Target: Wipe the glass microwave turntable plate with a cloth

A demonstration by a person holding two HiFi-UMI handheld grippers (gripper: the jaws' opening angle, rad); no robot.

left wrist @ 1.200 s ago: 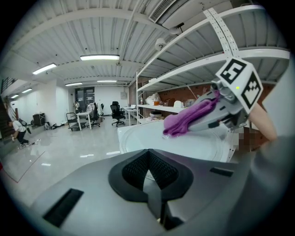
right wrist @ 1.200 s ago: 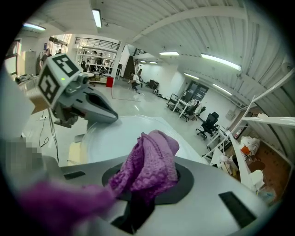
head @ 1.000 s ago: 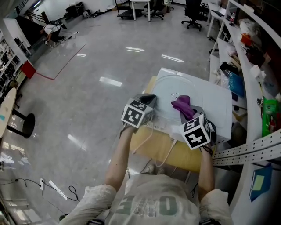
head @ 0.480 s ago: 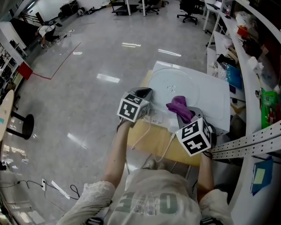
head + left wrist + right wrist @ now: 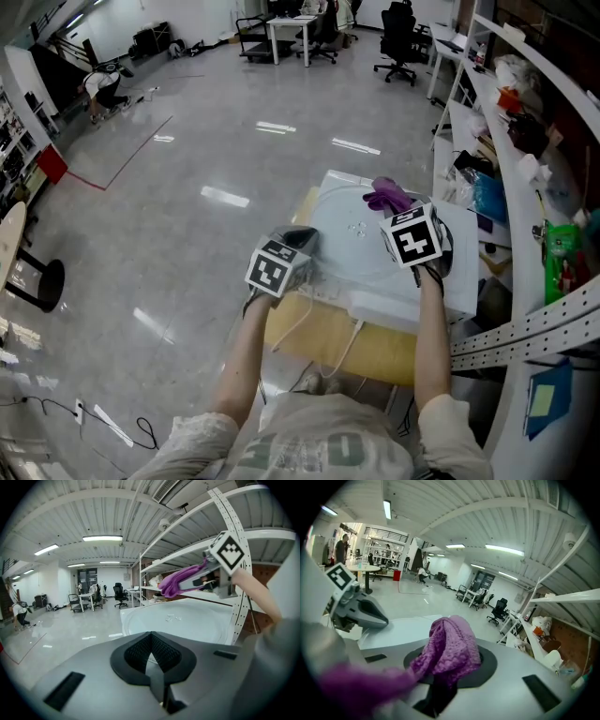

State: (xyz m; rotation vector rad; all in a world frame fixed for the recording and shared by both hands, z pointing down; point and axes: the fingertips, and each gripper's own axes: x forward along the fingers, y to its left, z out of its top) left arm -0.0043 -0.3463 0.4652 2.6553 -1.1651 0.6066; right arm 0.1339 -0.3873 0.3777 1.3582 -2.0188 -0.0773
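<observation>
Left gripper [image 5: 150, 657]: jaws pinched on the near rim of the glass plate [image 5: 349, 255] (only a pale sliver shows between them).
Plate look: round, clear, shallow, flat on a white top [image 5: 466, 277].
Right gripper [image 5: 440, 679]: clamped on the cloth [image 5: 386, 196], purple and knobbly.
Change: cloth has gone from the plate's near side to its far rim.

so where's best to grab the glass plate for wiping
Take the glass plate by its near-left rim, low from the person's side, where the left tool grips it. It lies flat and thin, so only the edge offers a pinch, and the top is free for the purple cloth.
</observation>
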